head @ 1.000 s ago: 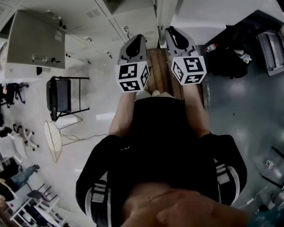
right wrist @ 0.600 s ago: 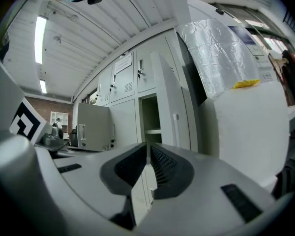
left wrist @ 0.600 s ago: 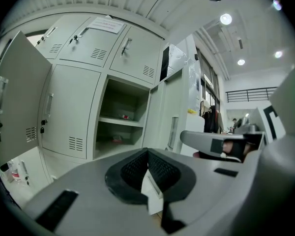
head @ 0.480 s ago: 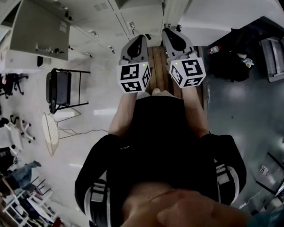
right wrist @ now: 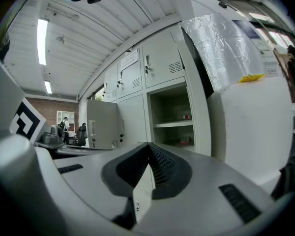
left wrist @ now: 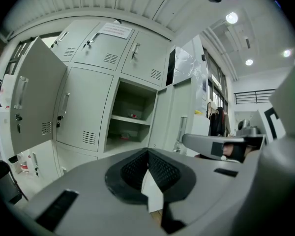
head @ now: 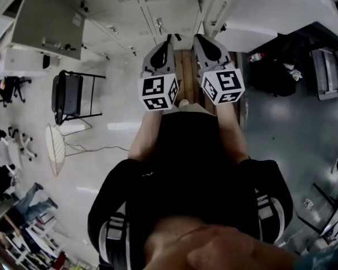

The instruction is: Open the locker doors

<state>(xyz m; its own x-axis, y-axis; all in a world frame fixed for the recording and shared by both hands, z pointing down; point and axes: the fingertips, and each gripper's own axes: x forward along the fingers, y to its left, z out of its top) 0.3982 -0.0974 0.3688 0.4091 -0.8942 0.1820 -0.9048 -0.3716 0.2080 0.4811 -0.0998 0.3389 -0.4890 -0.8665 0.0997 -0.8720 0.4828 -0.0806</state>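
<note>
Locker doors: one grey door (left wrist: 37, 102) stands swung wide at the left of the bank. Further right, the middle compartment (left wrist: 132, 119) is open with its shelf exposed. The upper doors (left wrist: 108, 45) are closed. My left gripper (left wrist: 148, 152) is clenched, jaws together on nothing. My right gripper (right wrist: 148, 144) has just been closing; its jaws now meet, nothing between. Both point at the lockers. A wooden bench (head: 187, 75) shows between them in the head view.

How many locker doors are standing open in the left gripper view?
2. The far-left door is swung wide; the second door stands just right of the shelved compartment. Others may be hidden.
</note>
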